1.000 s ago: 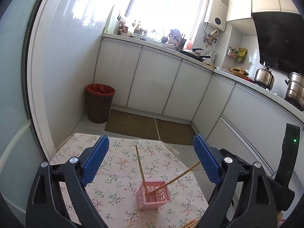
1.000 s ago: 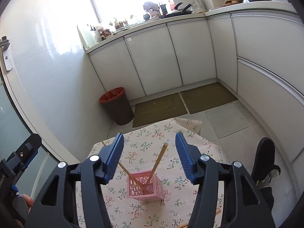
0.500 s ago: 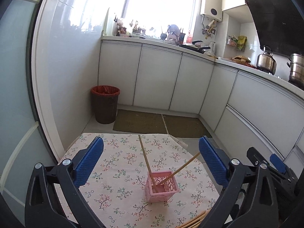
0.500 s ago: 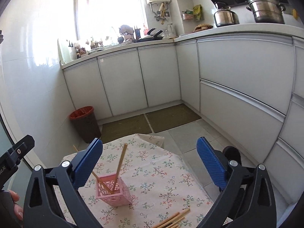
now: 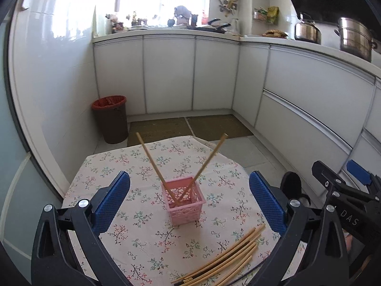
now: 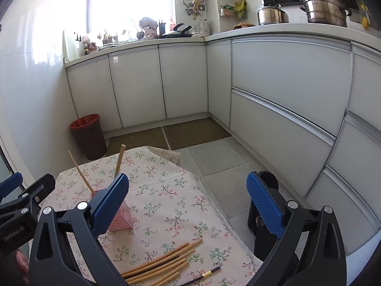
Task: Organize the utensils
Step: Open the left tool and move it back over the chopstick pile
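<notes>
Left gripper (image 5: 189, 199): black frame with blue ribbed pads, jaws spread wide, nothing between them; it occupies the lower edge of the left wrist view. Right gripper (image 6: 187, 199): same construction, jaws equally wide apart and empty, along the lower edge of the right wrist view.

Nearest item: a loose bundle of light wooden chopsticks (image 5: 228, 259) lying flat on the floral-print tablecloth (image 5: 142, 243), lower right of centre in the left wrist view. In the right wrist view the same bundle (image 6: 162, 262) sits at lower centre, with one dark chopstick with a gold band (image 6: 202, 275) just beside it, nearer the lower edge.

Next: a small pink perforated plastic basket (image 5: 183, 199) stands upright at the centre of the left wrist view, between the two pads. Two wooden chopsticks lean inside it, crossed, one tilted to the upper left (image 5: 152, 158), one to the upper right (image 5: 210, 157). In the right wrist view the basket (image 6: 122, 218) is partly hidden behind the left-hand pad.

Farther: a brown waste bin with a red liner (image 5: 110, 119) stands on the floor at centre left, against white cabinet doors (image 5: 169, 74).
</notes>
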Demonstrator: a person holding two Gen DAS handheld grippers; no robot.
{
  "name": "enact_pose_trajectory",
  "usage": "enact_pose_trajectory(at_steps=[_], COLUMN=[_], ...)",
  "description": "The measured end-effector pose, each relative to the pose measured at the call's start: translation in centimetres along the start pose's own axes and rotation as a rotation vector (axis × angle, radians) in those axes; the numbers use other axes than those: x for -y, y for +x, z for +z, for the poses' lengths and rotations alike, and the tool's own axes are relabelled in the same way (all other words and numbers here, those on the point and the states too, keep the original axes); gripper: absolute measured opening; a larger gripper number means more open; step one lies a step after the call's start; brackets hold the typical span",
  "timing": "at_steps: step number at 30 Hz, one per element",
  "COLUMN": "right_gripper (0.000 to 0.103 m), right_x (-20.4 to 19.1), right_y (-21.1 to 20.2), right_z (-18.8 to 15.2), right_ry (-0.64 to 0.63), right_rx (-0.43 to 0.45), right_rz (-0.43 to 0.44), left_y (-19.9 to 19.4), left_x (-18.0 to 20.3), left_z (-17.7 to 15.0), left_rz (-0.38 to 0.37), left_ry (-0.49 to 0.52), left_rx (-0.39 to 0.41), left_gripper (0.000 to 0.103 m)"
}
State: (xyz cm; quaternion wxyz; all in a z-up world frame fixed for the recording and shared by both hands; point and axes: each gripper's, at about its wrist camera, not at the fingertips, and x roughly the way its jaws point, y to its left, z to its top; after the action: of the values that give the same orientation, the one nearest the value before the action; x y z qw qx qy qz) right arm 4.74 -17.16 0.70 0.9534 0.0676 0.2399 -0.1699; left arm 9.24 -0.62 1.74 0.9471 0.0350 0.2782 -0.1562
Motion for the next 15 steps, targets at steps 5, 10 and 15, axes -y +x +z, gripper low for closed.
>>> enact_pose_trajectory(at_steps=[5,10,15], right_gripper=[0.096,0.096,0.096], right_x=[4.0,6.9,7.4], right_y=[1.6,5.0,6.2], right_z=[-1.3,-1.7,-1.8], right_ry=[0.004,0.114,0.109], right_rx=[-0.079,-0.234,-0.326], right_rz=[-0.076,-0.003,-0.045], left_y=[2.9,6.5,10.4], left_x=[4.0,7.0,7.7], left_z=[-1.7,-4.2,-5.7], left_rz=[-0.117,-0.136,-0.131], left_ry=[0.165,0.323,0.353], left_rx=[-0.15,-0.279,-0.376], left_gripper=[0.096,0.096,0.092])
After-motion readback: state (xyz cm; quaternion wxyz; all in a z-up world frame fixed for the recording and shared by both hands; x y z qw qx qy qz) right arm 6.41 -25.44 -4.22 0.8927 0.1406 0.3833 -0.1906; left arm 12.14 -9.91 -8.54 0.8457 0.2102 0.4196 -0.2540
